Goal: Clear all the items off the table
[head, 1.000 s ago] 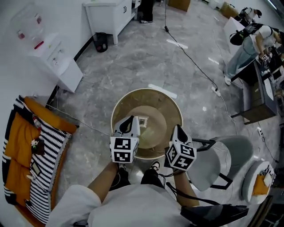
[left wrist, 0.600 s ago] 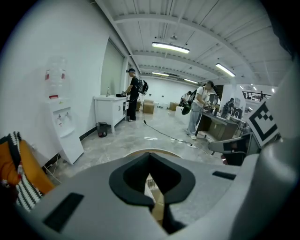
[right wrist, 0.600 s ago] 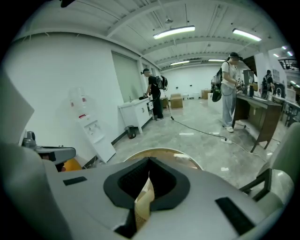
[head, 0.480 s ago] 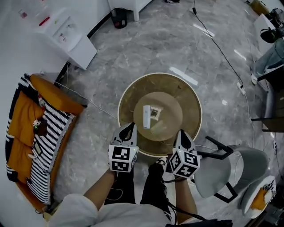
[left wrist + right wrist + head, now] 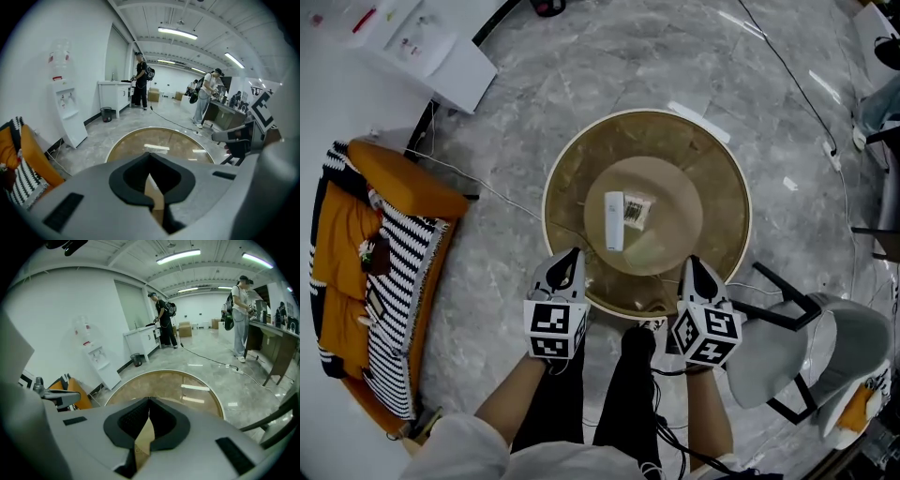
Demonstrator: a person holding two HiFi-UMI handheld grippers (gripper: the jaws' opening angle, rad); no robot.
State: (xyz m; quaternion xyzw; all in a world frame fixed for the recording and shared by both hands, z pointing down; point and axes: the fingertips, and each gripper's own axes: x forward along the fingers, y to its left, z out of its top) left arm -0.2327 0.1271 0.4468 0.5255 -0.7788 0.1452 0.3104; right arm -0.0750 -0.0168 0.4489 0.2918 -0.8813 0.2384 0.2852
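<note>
- While both grippers hover at the near rim of the round glass table [image 5: 572, 150], the head view puts the stuff to clear dead centre. That's a slim white bar-shaped thing [image 5: 614, 221] lying flat, and a small clear packet [image 5: 638, 212] just beside it, barcode on it. They might be touching, I can't tell.
- Same view: the left gripper [image 5: 570, 255] and right gripper [image 5: 694, 264] are both short of the items.
- Left gripper view: jaws pressed together on nothing, with only the table past them. The items are hidden behind the gripper body.
- Right gripper view: same deal, jaws closed tip to tip and empty.
- My guess on handling: the bar looks light and stiff, so pinch across its narrow sides around the middle.
- The packet looks flimsy and sits flat on slick glass, so it'll probably skate. I'd go for an edge or corner. Either way the jaws need to open first.
</note>
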